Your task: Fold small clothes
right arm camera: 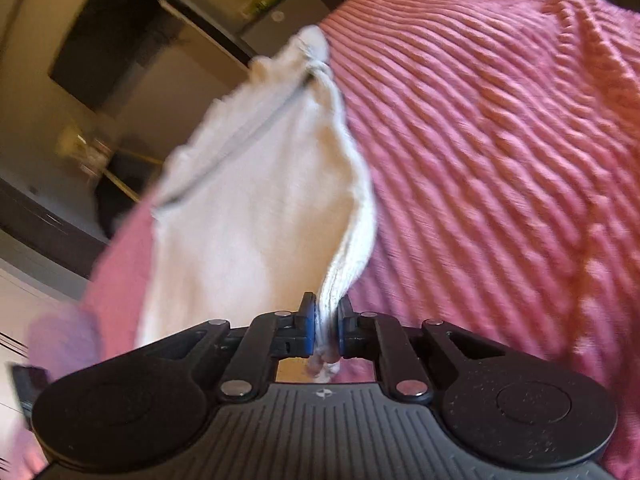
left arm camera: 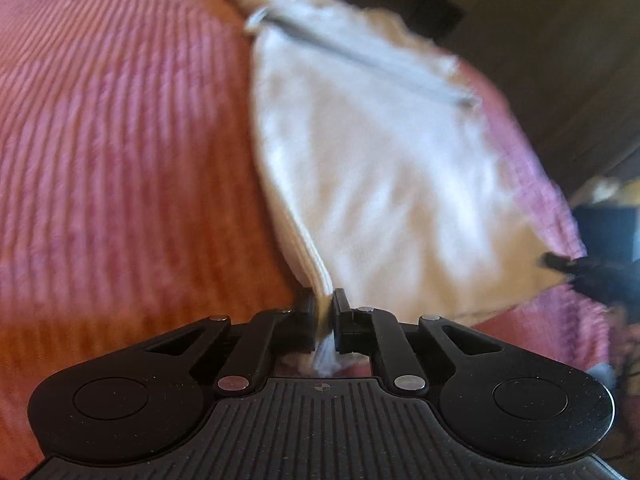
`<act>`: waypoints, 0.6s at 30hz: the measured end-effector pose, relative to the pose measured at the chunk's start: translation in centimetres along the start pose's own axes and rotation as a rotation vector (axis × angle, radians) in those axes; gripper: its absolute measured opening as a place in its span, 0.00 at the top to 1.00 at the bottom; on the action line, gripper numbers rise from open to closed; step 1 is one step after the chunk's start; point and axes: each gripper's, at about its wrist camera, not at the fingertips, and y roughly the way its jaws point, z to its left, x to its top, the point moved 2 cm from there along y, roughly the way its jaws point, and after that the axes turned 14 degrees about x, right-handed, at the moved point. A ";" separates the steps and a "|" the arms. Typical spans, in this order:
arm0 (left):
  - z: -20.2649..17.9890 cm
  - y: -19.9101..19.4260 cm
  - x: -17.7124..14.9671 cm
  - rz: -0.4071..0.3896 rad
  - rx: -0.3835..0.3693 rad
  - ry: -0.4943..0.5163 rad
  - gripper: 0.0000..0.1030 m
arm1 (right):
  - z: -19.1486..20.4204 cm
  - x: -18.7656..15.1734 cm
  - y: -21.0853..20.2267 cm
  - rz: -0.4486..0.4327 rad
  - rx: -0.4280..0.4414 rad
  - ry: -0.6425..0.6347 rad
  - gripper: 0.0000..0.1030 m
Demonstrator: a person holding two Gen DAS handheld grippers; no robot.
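Left claw is clamped on the ribbed edge of the white garment, its two black fingers pressed together with a bunched strip of cloth squeezed between them and a tuft poking out behind the pads. From that pinch the ribbed hem runs up and away along the garment's left side, while the rest of the cloth spreads out to the right over the pink ribbed bedspread. A thin grey stripe crosses the garment near its far end, which lies close to the far edge of the bed. The cloth's right side reaches almost to the bed's right edge, where a dark object, too blurred to identify, juts in.

Right claw is likewise closed tight on the white garment, gripping a gathered ribbed hem between fingers with blue pads; a small wad of fabric hangs out below the pinch. In this view the garment stretches away from the claw toward the upper left, lying along the left edge of the pink ribbed bedspread, and the same grey stripe shows near its far end. The hem looks slightly raised off the bedspread close to the fingers, though blur makes that hard to judge. Beyond the bed's edge sits a dim room with a dark panel on the wall.
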 end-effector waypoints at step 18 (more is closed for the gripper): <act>0.8 3.8 13.8 -0.277 -0.059 -0.320 0.90 | 2.0 12.8 8.0 -0.221 -0.007 -0.093 0.91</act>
